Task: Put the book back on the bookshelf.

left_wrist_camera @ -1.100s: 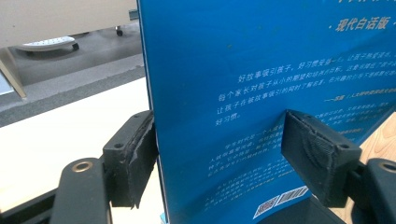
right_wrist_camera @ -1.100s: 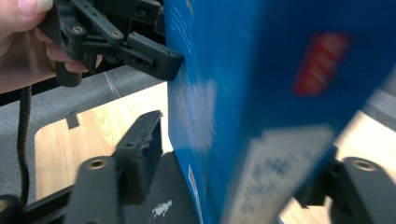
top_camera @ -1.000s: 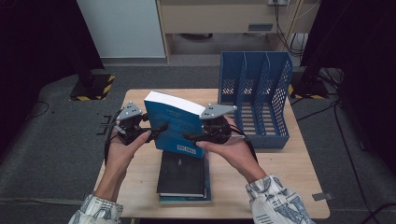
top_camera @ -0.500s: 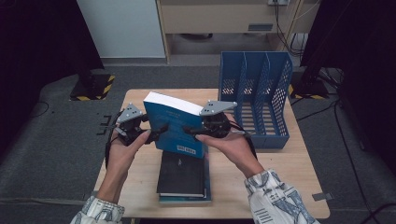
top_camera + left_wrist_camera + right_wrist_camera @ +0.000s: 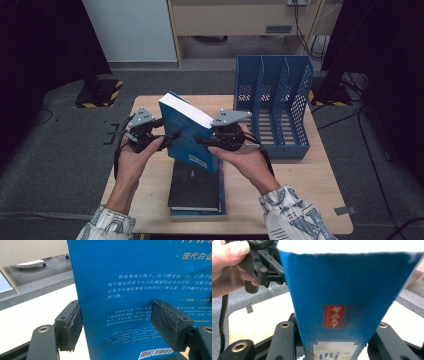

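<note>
Blue book [image 5: 189, 134] held tilted above the worktop [image 5: 310, 200], over a stack of dark books [image 5: 196, 189]. Back cover carries white Chinese print, a QR code and a barcode; spine carries a red label with white characters. Left tongs [image 5: 167, 137] pinch the book's edge, one pad on each cover. Right tongs [image 5: 202, 142] have just been closing, jaws either side of the spine, pinching it. Both hands level, facing inward. Blue file rack [image 5: 272, 102] stands to the right; grey floor beyond.
</note>
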The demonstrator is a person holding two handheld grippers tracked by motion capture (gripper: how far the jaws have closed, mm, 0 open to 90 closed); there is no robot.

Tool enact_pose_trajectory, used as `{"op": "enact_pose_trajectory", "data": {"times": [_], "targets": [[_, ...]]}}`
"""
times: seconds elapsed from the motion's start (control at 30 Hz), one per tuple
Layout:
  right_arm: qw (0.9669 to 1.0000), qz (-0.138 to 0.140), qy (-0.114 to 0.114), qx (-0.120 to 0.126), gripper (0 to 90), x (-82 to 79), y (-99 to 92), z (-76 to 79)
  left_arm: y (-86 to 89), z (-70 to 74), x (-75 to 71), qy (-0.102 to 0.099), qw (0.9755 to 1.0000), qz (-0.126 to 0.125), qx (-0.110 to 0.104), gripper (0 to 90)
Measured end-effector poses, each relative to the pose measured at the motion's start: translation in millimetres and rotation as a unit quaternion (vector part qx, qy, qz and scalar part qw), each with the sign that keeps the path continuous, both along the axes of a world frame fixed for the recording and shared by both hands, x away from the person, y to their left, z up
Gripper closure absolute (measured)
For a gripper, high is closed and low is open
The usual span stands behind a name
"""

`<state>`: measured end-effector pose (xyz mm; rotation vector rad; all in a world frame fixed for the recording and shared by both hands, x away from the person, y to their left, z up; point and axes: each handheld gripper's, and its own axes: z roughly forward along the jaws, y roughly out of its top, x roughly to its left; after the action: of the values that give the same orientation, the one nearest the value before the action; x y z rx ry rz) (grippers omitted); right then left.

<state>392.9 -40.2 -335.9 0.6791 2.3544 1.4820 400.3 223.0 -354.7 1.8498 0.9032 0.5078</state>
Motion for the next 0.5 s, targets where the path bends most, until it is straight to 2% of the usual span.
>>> {"op": "enact_pose_trajectory", "data": {"times": [0.33, 0.5], "targets": [[0.9999, 0.014, 0.003, 0.005, 56.8, 1.5, -1.6, -0.1, 2.3, 0.0, -5.3, 0.000, 1.0000, 0.000, -0.008, 26.4], [0.9997, 0.016, 0.009, 0.018, 55.8, 3.5, -1.7, -0.2, 3.2, -0.1, -6.1, 0.001, 0.9999, -0.001, -0.012, 26.6]]}}
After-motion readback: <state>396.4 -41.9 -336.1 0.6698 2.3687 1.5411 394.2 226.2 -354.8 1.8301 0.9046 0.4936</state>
